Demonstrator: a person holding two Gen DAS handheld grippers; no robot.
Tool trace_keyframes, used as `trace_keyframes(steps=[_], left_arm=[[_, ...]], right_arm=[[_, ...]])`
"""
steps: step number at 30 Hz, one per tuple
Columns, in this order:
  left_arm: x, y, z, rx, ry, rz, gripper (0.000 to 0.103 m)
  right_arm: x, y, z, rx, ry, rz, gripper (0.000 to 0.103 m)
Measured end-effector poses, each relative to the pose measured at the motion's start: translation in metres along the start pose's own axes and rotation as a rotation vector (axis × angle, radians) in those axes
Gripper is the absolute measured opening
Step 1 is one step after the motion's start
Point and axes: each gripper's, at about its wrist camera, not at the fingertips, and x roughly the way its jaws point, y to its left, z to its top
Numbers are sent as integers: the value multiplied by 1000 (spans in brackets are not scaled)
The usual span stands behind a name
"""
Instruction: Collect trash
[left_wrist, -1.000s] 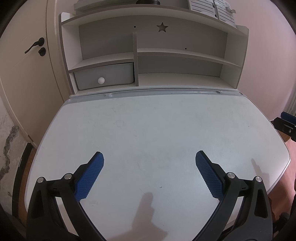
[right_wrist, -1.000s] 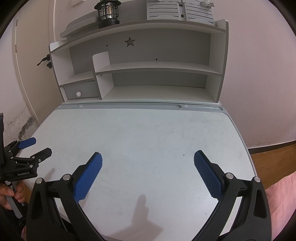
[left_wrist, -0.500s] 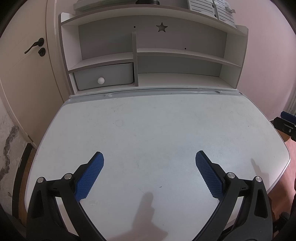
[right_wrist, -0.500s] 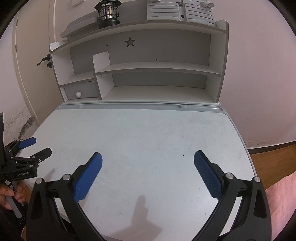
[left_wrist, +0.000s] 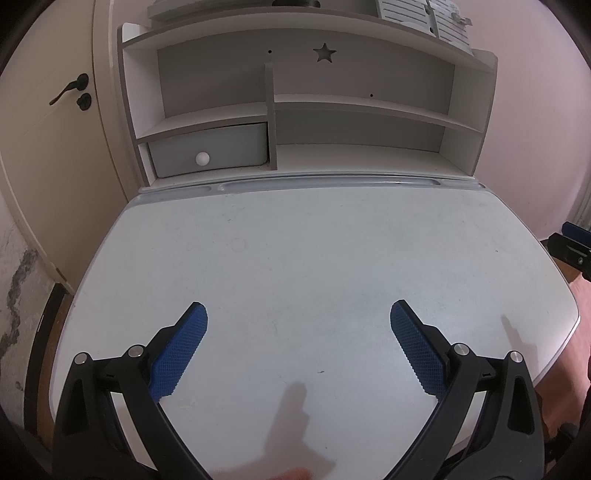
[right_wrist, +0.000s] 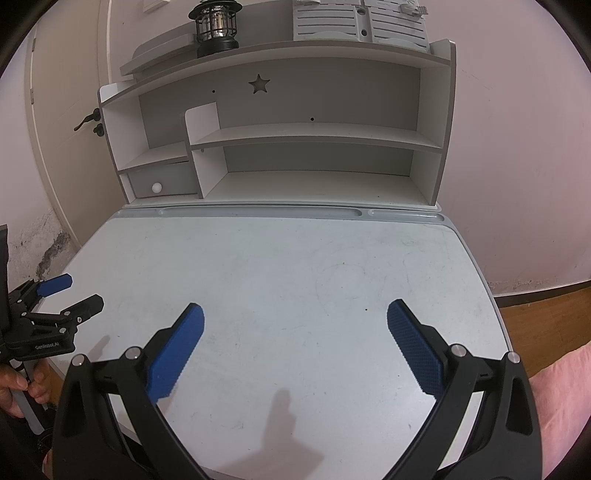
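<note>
Left gripper (left_wrist: 298, 314) spread wide, right gripper (right_wrist: 294, 314) likewise; desk (left_wrist: 314, 251) beneath

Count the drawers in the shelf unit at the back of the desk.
1. A single grey drawer with a white round knob sits in the lower left compartment of the shelf unit. The other compartments are open, without drawers.

Desk (left_wrist: 295, 258): pale grey-white top, rounded corners, scuffed, faint ring marks. One tiny dark speck (left_wrist: 320, 371) lies near its front edge, between the spread fingers of the left claw (left_wrist: 298, 308); too small to identify.
</note>
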Motion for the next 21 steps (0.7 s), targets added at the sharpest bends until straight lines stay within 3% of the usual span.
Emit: trace_keyframes(steps=[21], left_arm=[[1, 2, 0, -1, 7, 11, 96]], right_arm=[[0, -1, 1, 0, -1, -2, 96]])
